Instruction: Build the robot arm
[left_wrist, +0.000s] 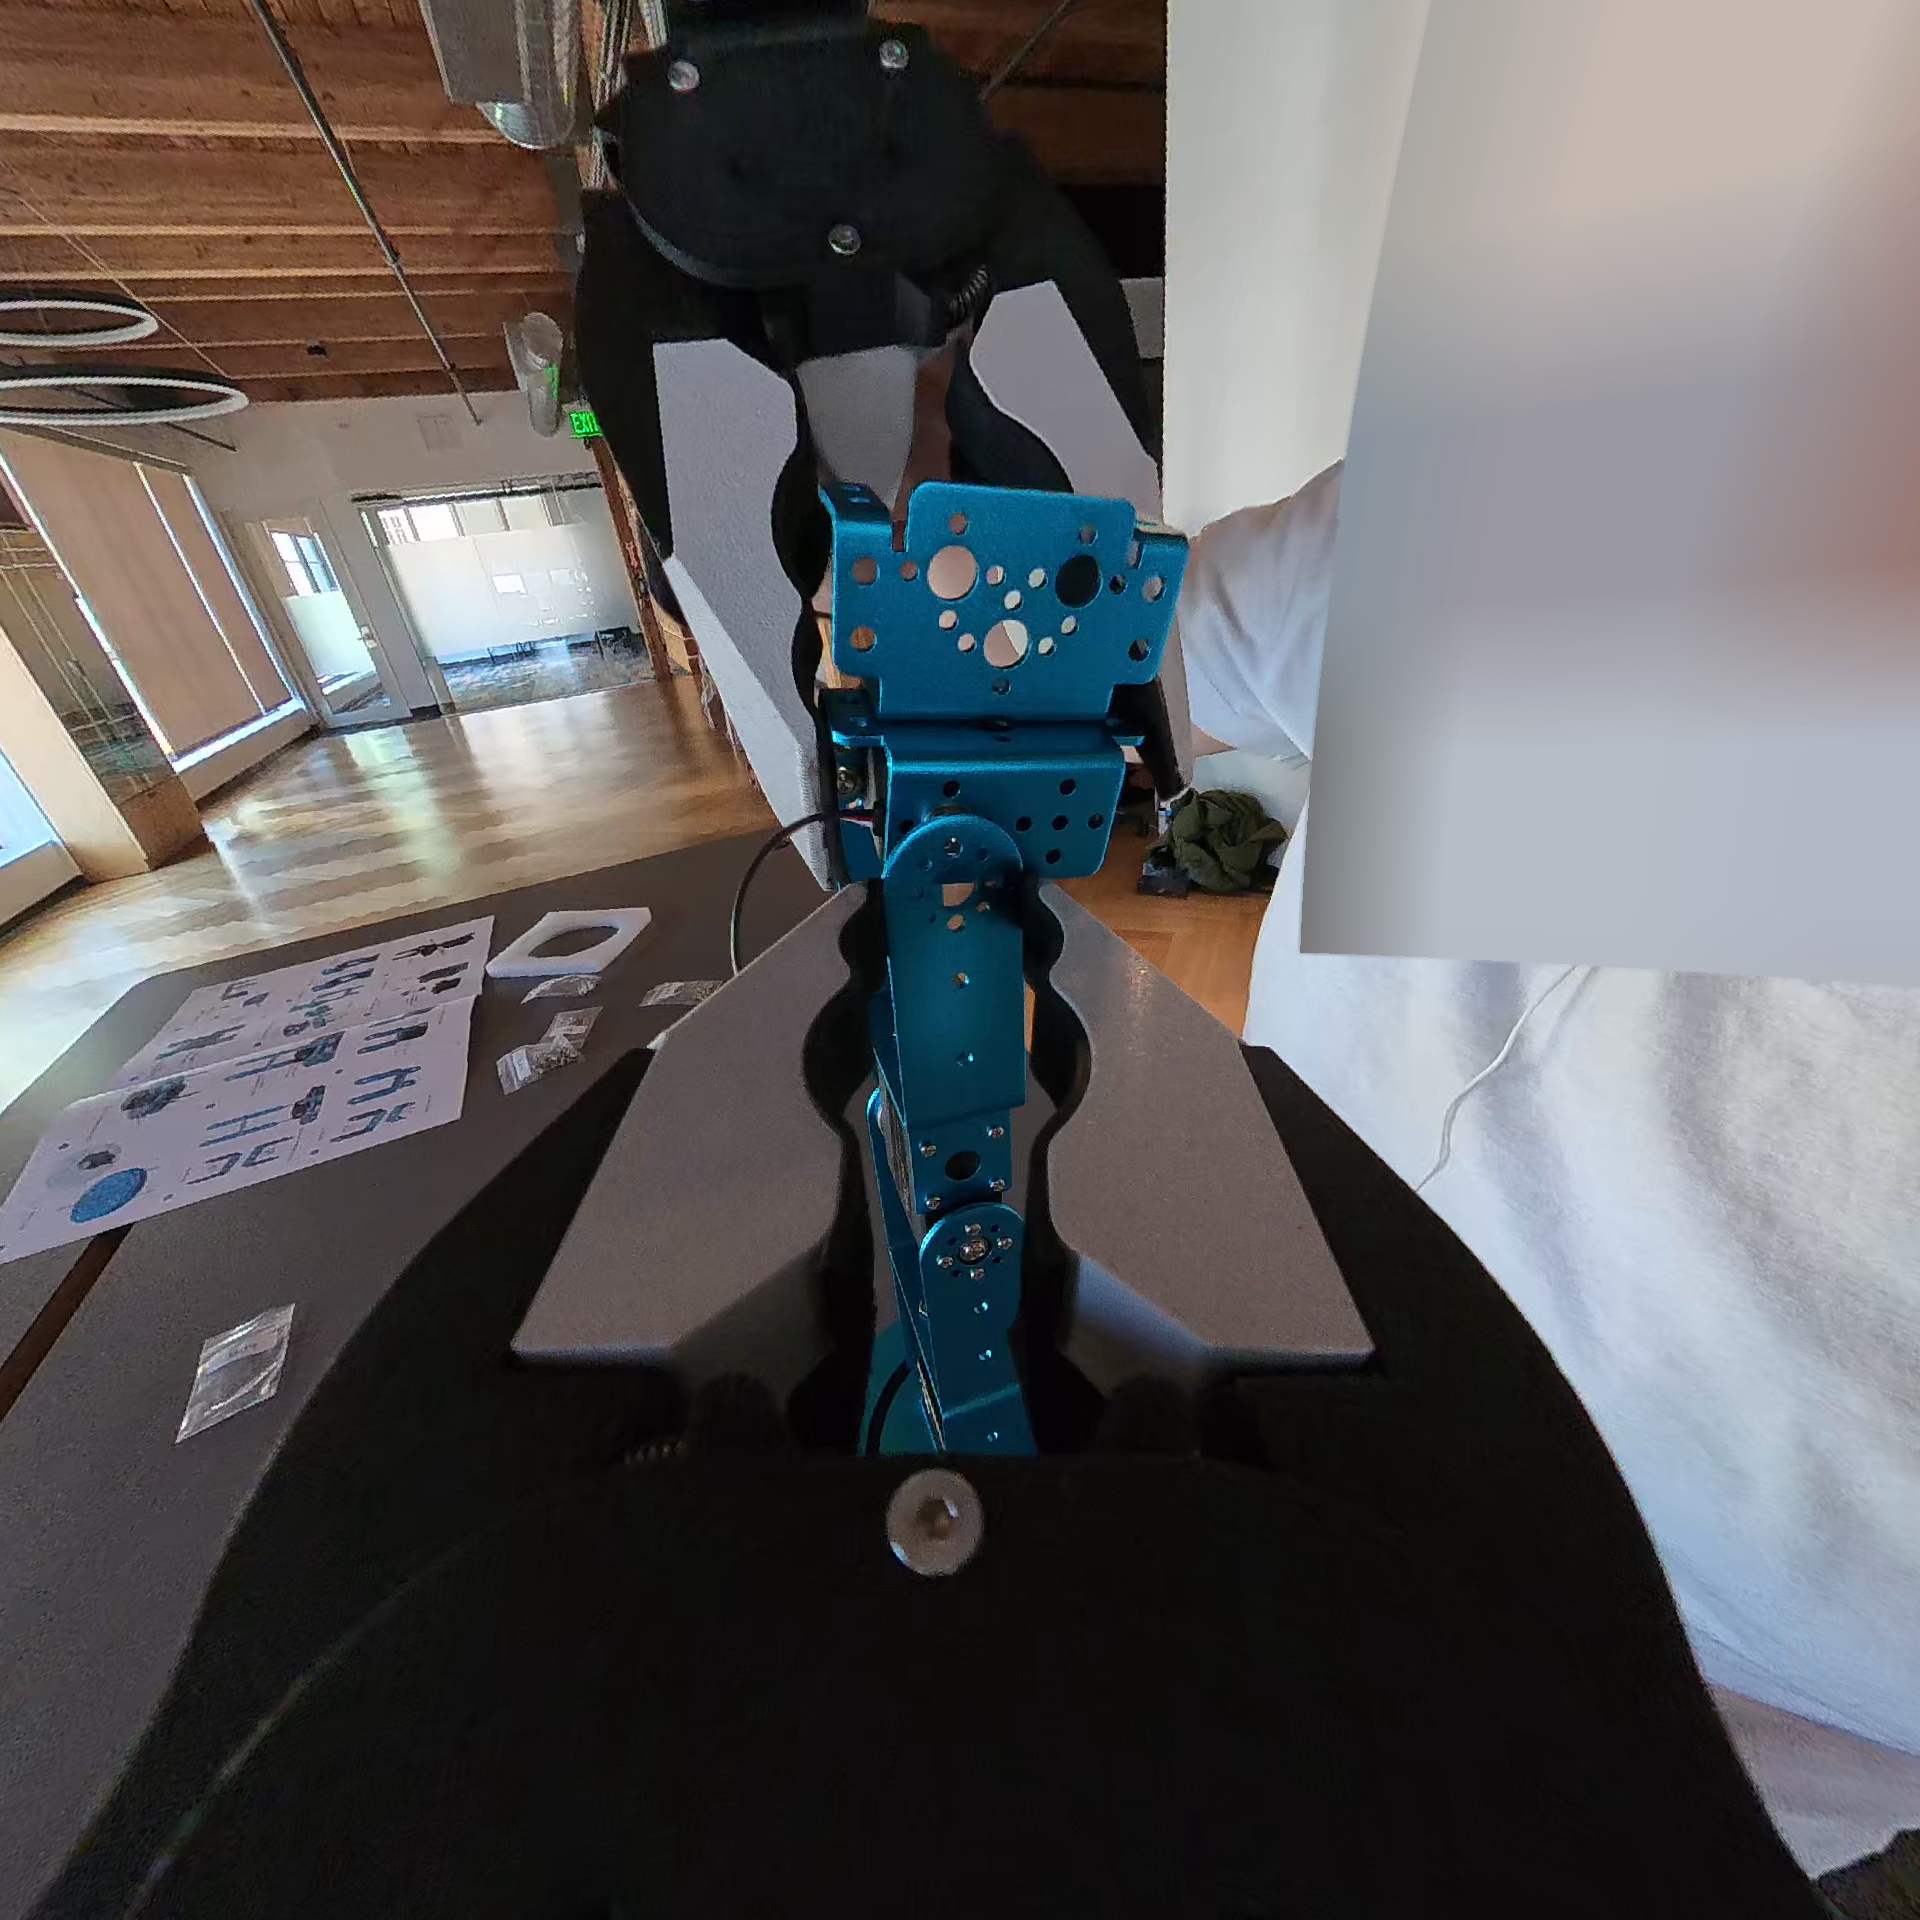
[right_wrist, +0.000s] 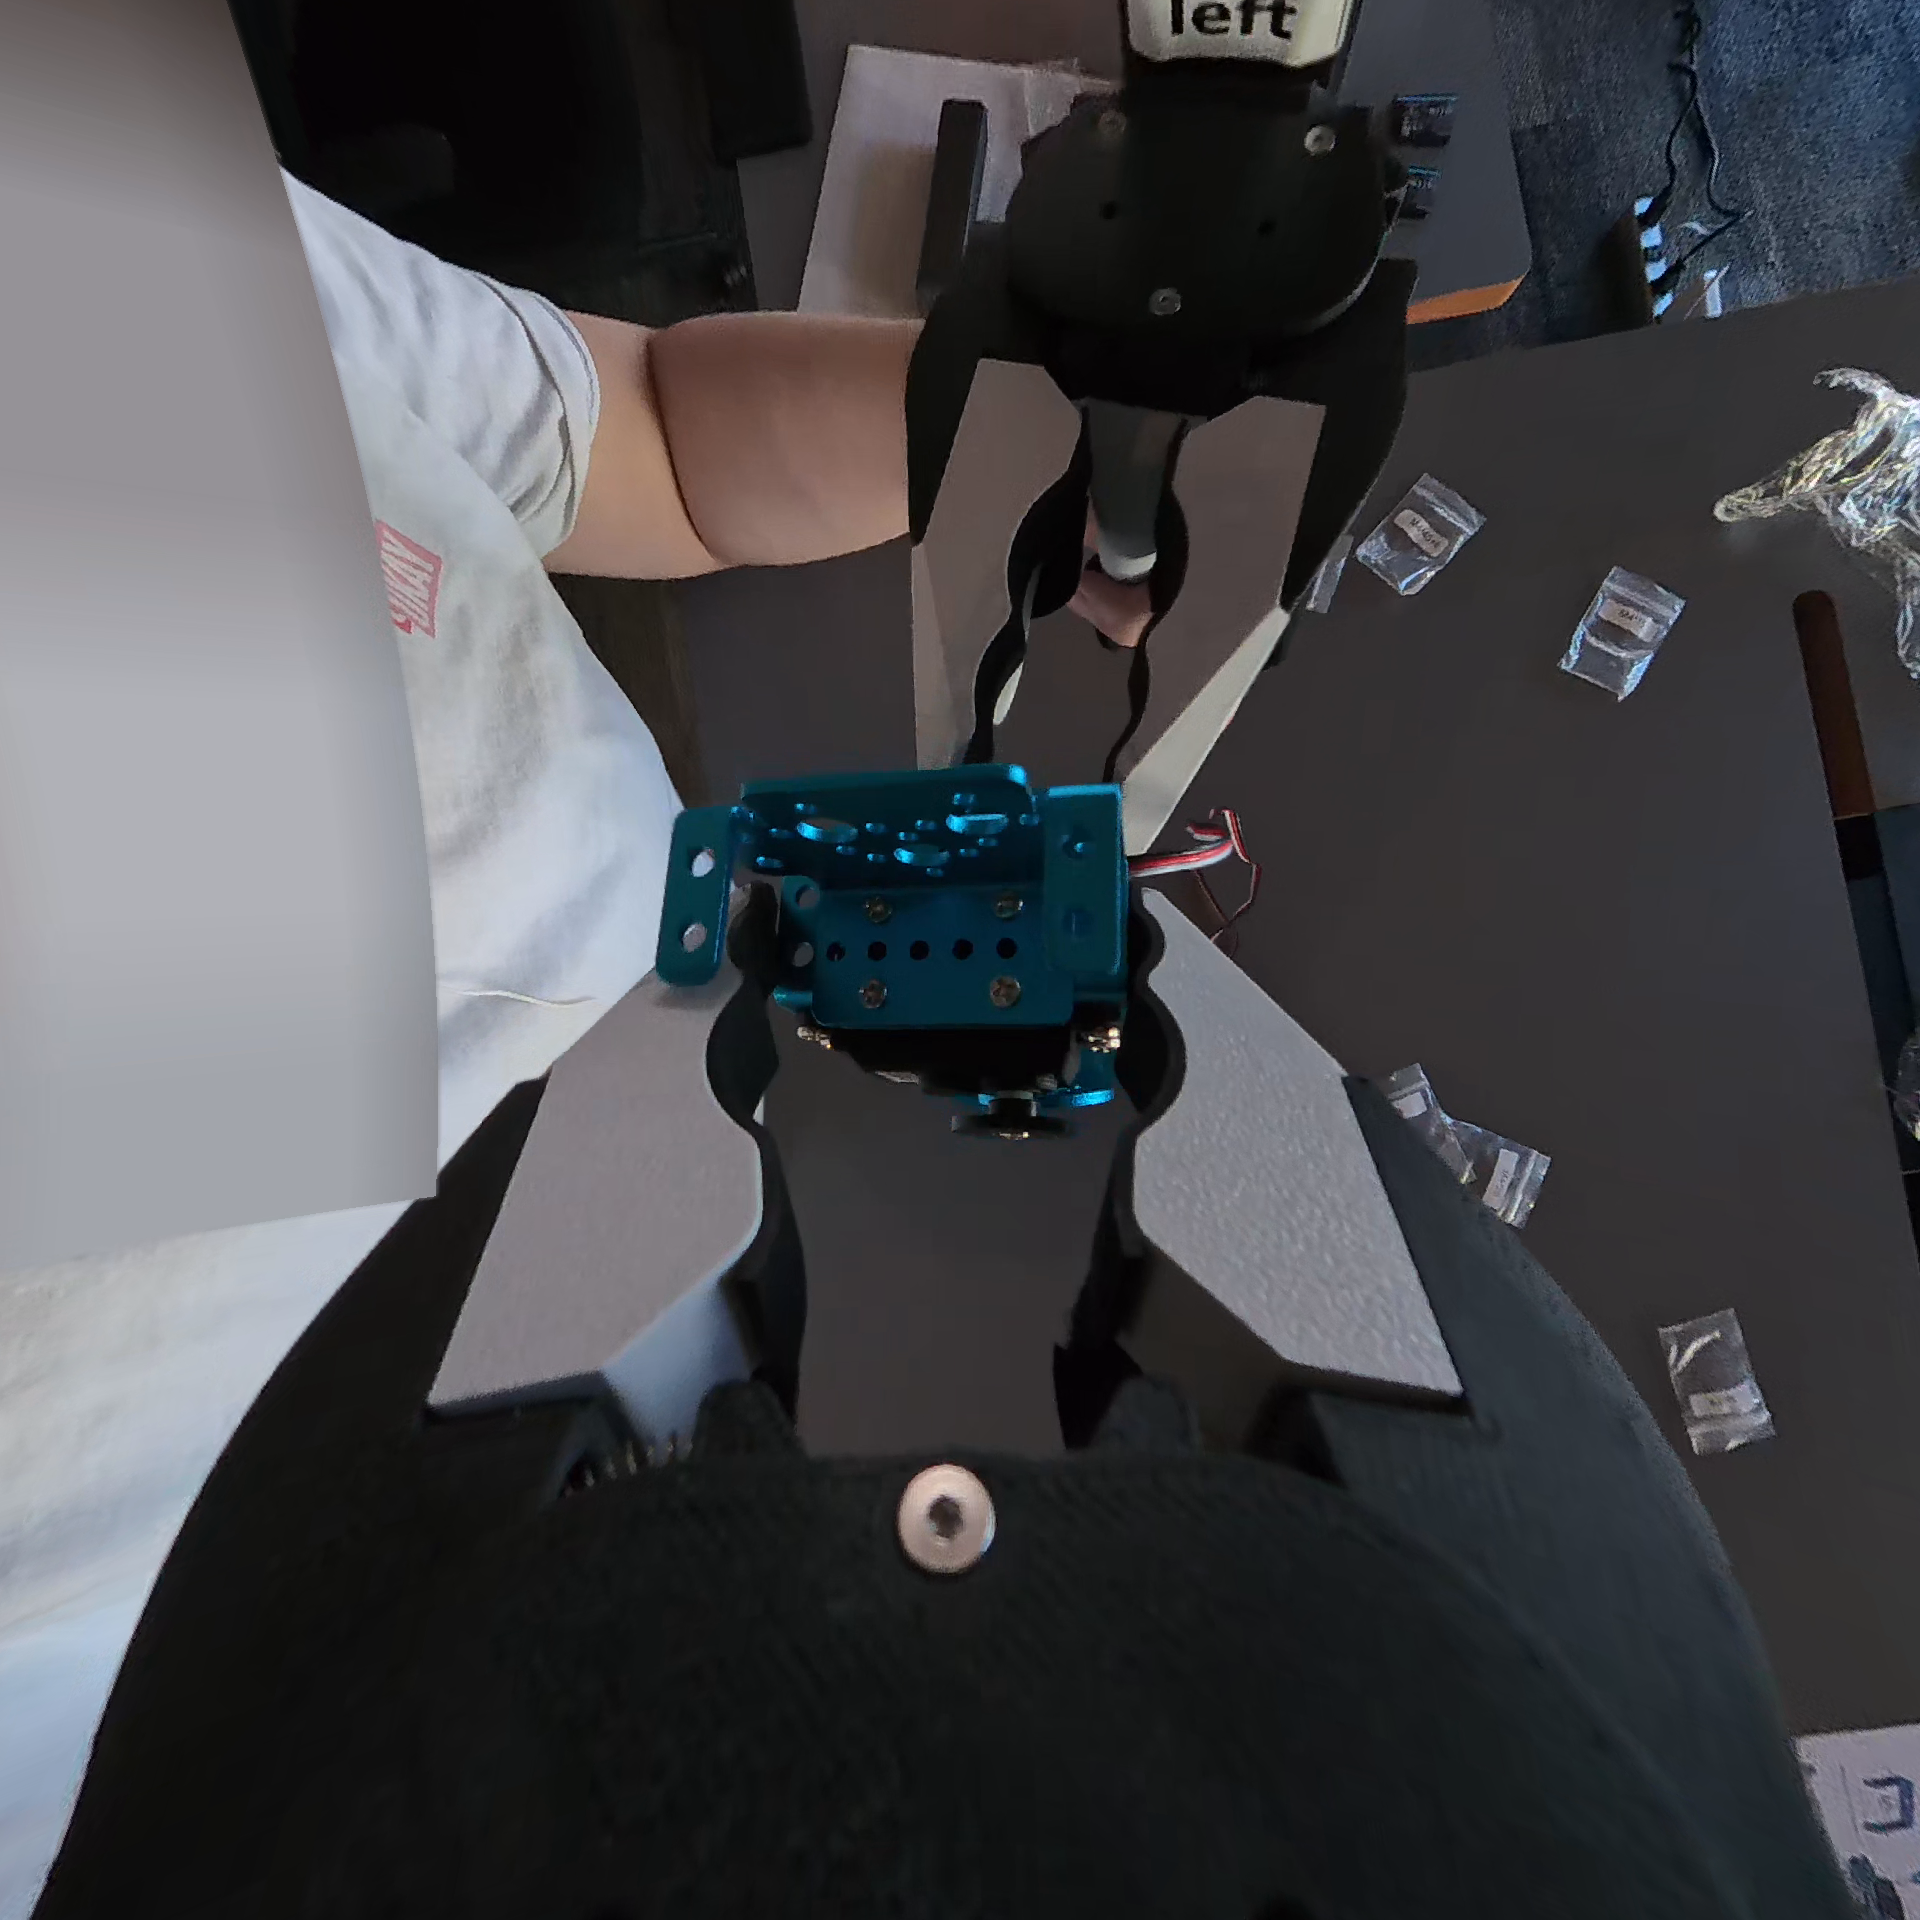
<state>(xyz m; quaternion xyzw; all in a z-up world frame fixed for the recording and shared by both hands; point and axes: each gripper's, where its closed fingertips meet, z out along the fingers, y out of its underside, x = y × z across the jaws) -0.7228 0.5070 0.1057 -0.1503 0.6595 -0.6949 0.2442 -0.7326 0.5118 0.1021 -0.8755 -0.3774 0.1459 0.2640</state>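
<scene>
While the blue metal bracket assembly (left_wrist: 961, 1039) is held up above the dark counter (left_wrist: 125, 1351), it is gripped from both ends by the two grippers. Its long jointed part is pinched between the fingers of the left gripper (left_wrist: 951, 914), whose grey pads are closed against both sides of it. In the right wrist view, the blocky upper end of the same assembly (right_wrist: 935, 935), with its perforated plates and a black motor body beneath, is clamped between the fingers of the right gripper (right_wrist: 940, 966). The left gripper (right_wrist: 1049, 758) is seen there on the far side, its tips meeting the assembly's far edge. A bundle of thin coloured wires (right_wrist: 1195, 847) is seen coming out of the right side of the assembly.

On the counter, an open instruction sheet (left_wrist: 260, 1081) is laid out at the left, with a white foam frame (left_wrist: 566, 940) beyond it and small clear bags of hardware (left_wrist: 234, 1366) scattered near it. More small bags (right_wrist: 1621, 629) and a crumpled clear wrapper (right_wrist: 1839, 478) are seen at the right of the right wrist view. A person in a white shirt (right_wrist: 499, 727) is close behind the assembly.
</scene>
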